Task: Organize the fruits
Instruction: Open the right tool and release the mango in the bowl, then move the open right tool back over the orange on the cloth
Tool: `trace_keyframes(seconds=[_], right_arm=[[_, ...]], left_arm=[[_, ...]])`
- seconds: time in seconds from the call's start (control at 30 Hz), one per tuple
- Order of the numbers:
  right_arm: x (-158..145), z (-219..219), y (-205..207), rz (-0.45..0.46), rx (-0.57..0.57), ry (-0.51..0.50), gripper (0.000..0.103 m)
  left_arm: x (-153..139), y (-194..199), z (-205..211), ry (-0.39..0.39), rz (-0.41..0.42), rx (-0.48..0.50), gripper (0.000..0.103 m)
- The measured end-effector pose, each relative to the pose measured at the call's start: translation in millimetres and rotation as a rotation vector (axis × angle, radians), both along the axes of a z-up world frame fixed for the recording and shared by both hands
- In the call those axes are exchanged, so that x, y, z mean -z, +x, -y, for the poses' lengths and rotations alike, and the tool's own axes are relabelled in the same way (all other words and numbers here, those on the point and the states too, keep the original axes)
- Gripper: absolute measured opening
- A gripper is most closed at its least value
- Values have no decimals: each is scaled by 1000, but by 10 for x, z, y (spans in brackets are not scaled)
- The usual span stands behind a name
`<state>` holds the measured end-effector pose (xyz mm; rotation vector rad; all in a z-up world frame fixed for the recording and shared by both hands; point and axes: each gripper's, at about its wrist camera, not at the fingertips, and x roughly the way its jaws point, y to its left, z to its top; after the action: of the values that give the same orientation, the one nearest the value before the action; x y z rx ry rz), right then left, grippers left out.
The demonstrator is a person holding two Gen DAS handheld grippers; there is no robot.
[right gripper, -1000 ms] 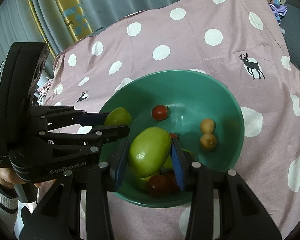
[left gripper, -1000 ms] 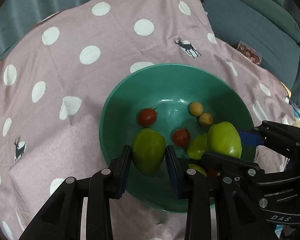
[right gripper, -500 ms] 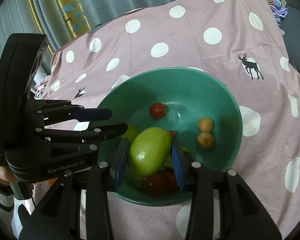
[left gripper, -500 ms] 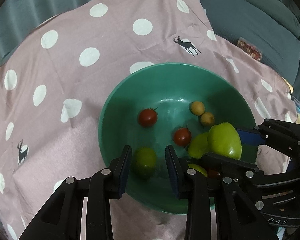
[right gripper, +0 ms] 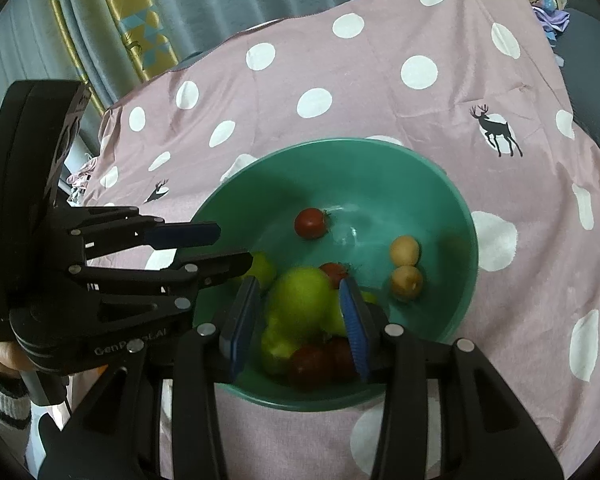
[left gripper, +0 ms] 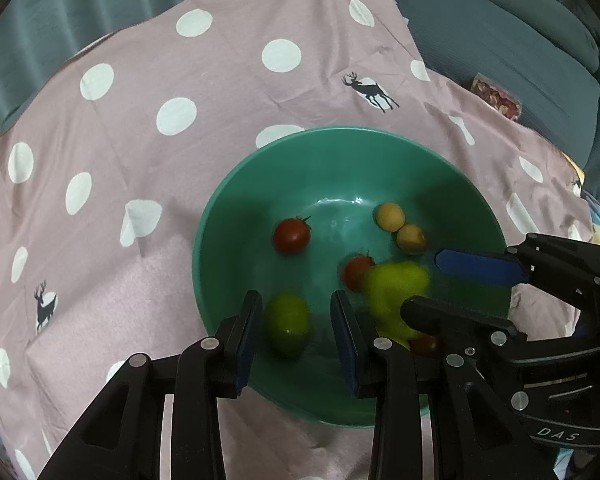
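A teal bowl (left gripper: 340,130) (right gripper: 340,142) sits on a pink spotted cloth. It holds two red tomatoes (left gripper: 292,235), two small yellow fruits (left gripper: 389,217) and more fruit near its front wall. My left gripper (left gripper: 297,298) (right gripper: 232,245) hangs open above the bowl. A green fruit (left gripper: 288,324) lies on the bowl floor below its jaws, untouched. My right gripper (right gripper: 299,283) (left gripper: 422,280) is open too. A larger green fruit (right gripper: 300,300) (left gripper: 396,284) shows blurred, dropping clear of the pads onto the pile beneath.
The cloth (left gripper: 180,112) covers the whole surface around the bowl. A grey-blue sofa (left gripper: 520,40) with a small packet (left gripper: 496,96) runs along the right. Curtains hang behind. A hand in a striped sleeve (right gripper: 0,360) holds the left gripper.
The left gripper's green fruit fell from its jaws into the bowl. Then the right gripper's green fruit left its pads and is now dropping. Neither hand has shifted.
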<state>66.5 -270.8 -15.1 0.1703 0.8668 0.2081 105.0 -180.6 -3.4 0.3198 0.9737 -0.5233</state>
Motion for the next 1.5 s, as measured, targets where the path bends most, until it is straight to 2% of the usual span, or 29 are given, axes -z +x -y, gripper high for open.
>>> trace_keyframes(seconds=[0.27,0.4,0.53,0.7,0.8,0.9,1.0,1.17,1.23,1.5], right_arm=[[-7,17,-24,6,15,14,43],[-57,10,-84,22,23,34,52],[-119,-12,-156,34,30,33,55],[-216,-64,-264,51,29,29,60],[-285,-104,-324,66,25,25,63],[-354,-138,-393,83,26,26,69],[-405,-176,-456,91,25,27,71],[-506,-255,-578,113,13,35,73],[-532,-292,-620,117,9,44,77],[-580,-498,-719,113,-34,41,81]], left_arm=[[-38,-35,-20,-9,7,-8,35],[-88,-84,-79,-13,15,-18,36],[-157,-164,-153,-23,32,-32,55],[-258,-266,-263,-39,45,-60,56],[-321,-335,-323,-41,62,-78,69],[-389,-419,-397,-45,80,-92,72],[-429,-486,-474,-46,90,-114,77],[-499,-594,-624,-48,105,-155,79],[-517,-662,-702,-47,112,-171,84],[-525,-873,-972,-40,120,-233,85]])
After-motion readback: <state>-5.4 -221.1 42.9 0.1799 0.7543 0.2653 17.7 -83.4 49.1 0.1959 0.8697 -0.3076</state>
